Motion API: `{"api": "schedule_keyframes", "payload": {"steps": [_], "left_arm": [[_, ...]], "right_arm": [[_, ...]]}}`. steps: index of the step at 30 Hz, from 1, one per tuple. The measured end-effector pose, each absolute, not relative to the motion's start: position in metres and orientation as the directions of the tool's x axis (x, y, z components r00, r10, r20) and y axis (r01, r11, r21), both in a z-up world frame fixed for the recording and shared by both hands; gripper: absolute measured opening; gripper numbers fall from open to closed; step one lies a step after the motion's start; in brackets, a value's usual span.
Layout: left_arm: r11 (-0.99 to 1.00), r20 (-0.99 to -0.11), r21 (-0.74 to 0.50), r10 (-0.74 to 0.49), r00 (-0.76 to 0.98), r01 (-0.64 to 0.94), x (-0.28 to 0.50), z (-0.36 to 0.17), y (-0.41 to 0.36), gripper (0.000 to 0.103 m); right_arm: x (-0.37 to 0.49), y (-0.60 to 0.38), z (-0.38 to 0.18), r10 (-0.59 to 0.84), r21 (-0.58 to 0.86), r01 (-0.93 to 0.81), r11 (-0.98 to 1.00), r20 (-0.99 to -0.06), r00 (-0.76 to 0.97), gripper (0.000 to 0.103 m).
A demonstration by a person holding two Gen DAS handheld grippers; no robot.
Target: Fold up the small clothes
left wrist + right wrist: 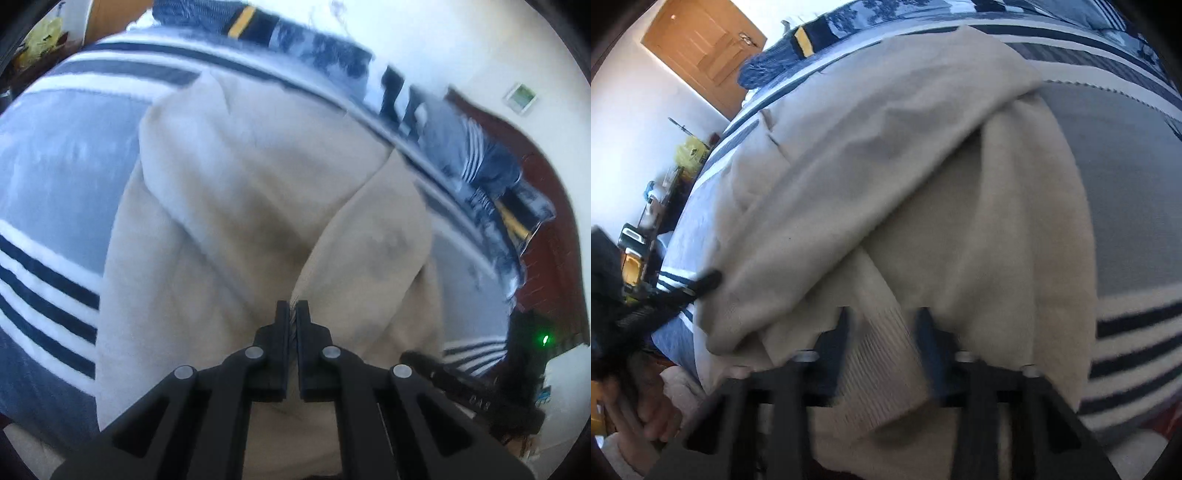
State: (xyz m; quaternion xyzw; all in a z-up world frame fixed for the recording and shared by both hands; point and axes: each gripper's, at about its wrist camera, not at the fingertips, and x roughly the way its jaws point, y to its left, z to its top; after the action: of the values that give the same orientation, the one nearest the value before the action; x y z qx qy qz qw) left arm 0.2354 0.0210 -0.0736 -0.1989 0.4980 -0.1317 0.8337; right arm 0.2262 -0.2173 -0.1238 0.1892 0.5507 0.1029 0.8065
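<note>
Apparently pinched — beige garment in left claw.

garment on blanket — pillow behind

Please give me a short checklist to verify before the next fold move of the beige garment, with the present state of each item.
1. Left gripper shut on the beige garment: ok, cloth shows between the jaws.
2. Right gripper open: ok.
3. Ribbed hem between the right jaws: ok.
4. Garment lies on the striped bedcover: ok.
5. Fold edges aligned: cannot tell, picture blurred.
</note>
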Motion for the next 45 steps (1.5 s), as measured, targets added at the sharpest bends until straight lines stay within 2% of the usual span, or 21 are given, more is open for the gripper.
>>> {"api": "schedule_keyframes", "payload": {"steps": [1, 3, 4, 5, 7, 9, 10, 11, 17, 21, 27, 29, 35, 45], "left_arm": [[0.896, -0.791, -0.444, -0.390, 0.472, -0.005, 0.236, -0.074, 0.022, 0.004], [0.917, -0.826, -0.397, -0.348, 0.444, -0.020, 0.233, -0.084, 0.025, 0.004], [0.925, -0.835, -0.377, -0.315, 0.452, -0.053, 0.228, -0.087, 0.030, 0.004], [0.929, -0.828, -0.365, -0.291, 0.479, -0.067, 0.218, -0.086, 0.037, 0.005], [0.945, -0.821, -0.323, -0.249, 0.514, -0.058, 0.200, -0.077, 0.045, 0.013], [0.954, -0.825, -0.293, -0.215, 0.523, -0.071, 0.188, -0.070, 0.052, 0.040], [0.956, -0.824, -0.283, -0.204, 0.529, -0.073, 0.179, -0.067, 0.055, 0.045], [0.962, -0.827, -0.260, -0.176, 0.534, -0.085, 0.169, -0.065, 0.060, 0.048], [0.966, -0.859, -0.219, -0.126, 0.497, -0.135, 0.146, -0.074, 0.075, 0.051], [0.971, -0.870, -0.179, -0.082, 0.487, -0.158, 0.142, -0.079, 0.075, 0.064], [0.963, -0.893, -0.174, -0.066, 0.444, -0.207, 0.138, -0.092, 0.092, 0.064], [0.960, -0.907, -0.181, -0.080, 0.413, -0.213, 0.138, -0.100, 0.094, 0.064], [0.962, -0.937, -0.221, -0.163, 0.310, -0.161, 0.141, -0.123, 0.082, 0.064], [0.963, -0.948, -0.196, -0.138, 0.288, -0.183, 0.145, -0.136, 0.074, 0.062]], "right_arm": [[0.223, -0.221, -0.119, 0.412, 0.462, 0.043, 0.886, -0.825, 0.388, 0.035], [0.214, -0.230, -0.113, 0.443, 0.509, 0.061, 0.859, -0.797, 0.410, 0.048], [0.211, -0.233, -0.114, 0.435, 0.504, 0.073, 0.860, -0.802, 0.410, 0.059], [0.208, -0.237, -0.115, 0.415, 0.492, 0.092, 0.866, -0.808, 0.417, 0.061], [0.201, -0.244, -0.115, 0.381, 0.471, 0.126, 0.873, -0.820, 0.427, 0.061], [0.192, -0.257, -0.114, 0.371, 0.472, 0.146, 0.869, -0.818, 0.438, 0.061], [0.186, -0.263, -0.112, 0.372, 0.479, 0.151, 0.865, -0.813, 0.447, 0.061], [0.179, -0.270, -0.108, 0.368, 0.480, 0.152, 0.864, -0.808, 0.460, 0.061], [0.148, -0.299, -0.092, 0.277, 0.414, 0.181, 0.892, -0.818, 0.504, 0.066], [0.137, -0.312, -0.095, 0.232, 0.385, 0.225, 0.895, -0.833, 0.503, 0.066], [0.133, -0.316, -0.122, 0.293, 0.412, 0.252, 0.876, -0.868, 0.400, 0.065], [0.130, -0.321, -0.133, 0.279, 0.394, 0.294, 0.871, -0.888, 0.365, 0.049], [0.130, -0.328, -0.152, 0.385, 0.482, 0.314, 0.818, -0.864, 0.324, 0.049], [0.136, -0.318, -0.169, 0.348, 0.441, 0.363, 0.821, -0.890, 0.294, 0.050]]}}
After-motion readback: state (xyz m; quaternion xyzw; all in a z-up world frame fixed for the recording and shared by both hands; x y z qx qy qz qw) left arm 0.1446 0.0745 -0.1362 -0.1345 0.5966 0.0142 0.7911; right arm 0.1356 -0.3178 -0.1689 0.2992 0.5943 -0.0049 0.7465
